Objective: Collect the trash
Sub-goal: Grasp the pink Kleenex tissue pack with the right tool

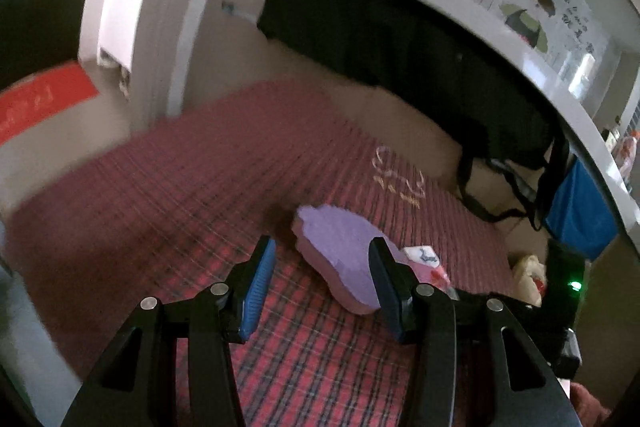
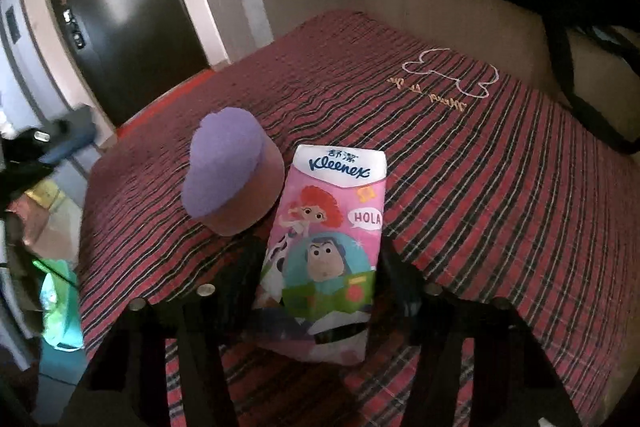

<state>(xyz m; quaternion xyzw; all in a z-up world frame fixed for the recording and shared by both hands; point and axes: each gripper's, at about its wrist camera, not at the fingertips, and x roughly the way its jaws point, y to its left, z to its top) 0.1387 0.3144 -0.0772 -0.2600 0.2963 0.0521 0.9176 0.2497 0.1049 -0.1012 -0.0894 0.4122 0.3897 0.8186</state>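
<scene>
Writing on pack: the tissue pack (image 2: 324, 251) is showing "Kleenex" in blue on its white top flap, some Chinese characters above that, and "HOLA" in a speech bubble beside cartoon figures on pink.
Writing on cloth: the plaid cloth (image 2: 460, 163) is carrying a white outline drawing and gold script too small to read, well ahead of the right gripper.
Right gripper (image 2: 320, 279): its fingers are sitting at either side of the tissue pack; they are too dark to tell whether the pads are pressing on it.
Purple sponge (image 2: 230, 173): lying on the cloth just ahead-left of the right gripper, beside the pack.
Left gripper (image 1: 322, 289): its blue-padded jaws are standing apart and holding nothing, with the purple sponge (image 1: 340, 251) just ahead of them.
Containers: a blue bag (image 1: 580, 211) is hanging far right of the left gripper; its contents are hidden.
</scene>
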